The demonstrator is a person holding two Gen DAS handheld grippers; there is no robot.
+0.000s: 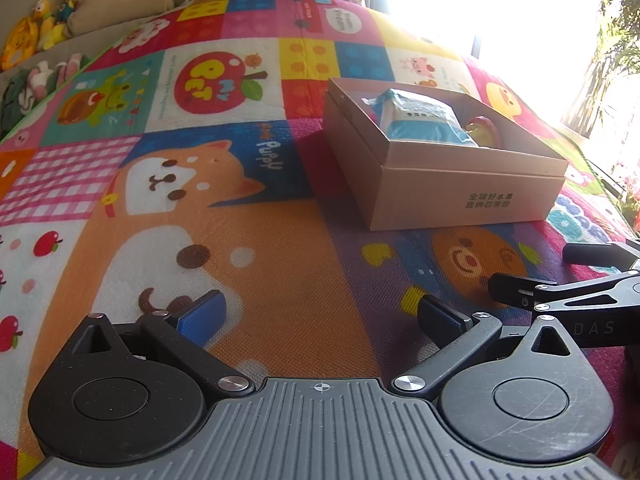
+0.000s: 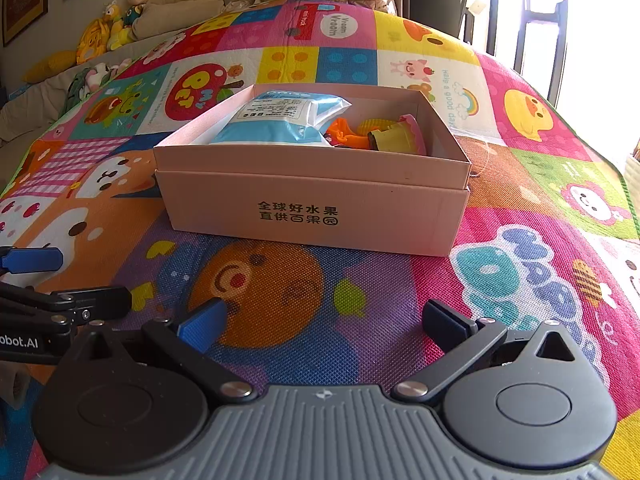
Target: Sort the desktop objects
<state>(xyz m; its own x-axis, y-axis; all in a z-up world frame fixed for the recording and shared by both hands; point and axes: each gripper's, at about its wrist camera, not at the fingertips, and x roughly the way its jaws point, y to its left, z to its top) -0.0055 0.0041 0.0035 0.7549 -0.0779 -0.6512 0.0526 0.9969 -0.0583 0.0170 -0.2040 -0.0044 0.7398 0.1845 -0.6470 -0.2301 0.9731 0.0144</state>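
The left claw (image 1: pixel 322 316) was spread wide with nothing between its blue-padded fingers (image 1: pixel 202 318), hanging low over the colourful play mat (image 1: pixel 280 264) that covered the surface. Ahead of it and off to its right sat the cardboard box (image 1: pixel 444 184), open-topped, with dark printed characters on its near wall; the box was well apart from the claw's fingertips. Inside it, a blue and white packet (image 1: pixel 424 120) lay toward the side nearer the left claw, and a small pink and yellow toy (image 1: pixel 486 130) showed just beyond it, against the far right wall. The right claw (image 2: pixel 324 320) was likewise spread open and empty, and the same box (image 2: pixel 312 208) lay almost straight ahead of it, apart from the fingertips with a strip of bare mat (image 2: pixel 400 320) between. From this side the packet (image 2: pixel 280 120) filled the left half of the box, leaning up on its left wall, while to its right lay an orange toy (image 2: pixel 346 134), touching the packet, and the pink and yellow toy (image 2: pixel 400 136) beside the right wall. The two claws hovered side by side, each visible at the edge of the other's view: the right claw (image 1: pixel 540 280) to the left claw's right, the left claw (image 2: pixel 60 280) to the right claw's left. Plush toys (image 2: pixel 116 20) lay far beyond the box, up and to the left
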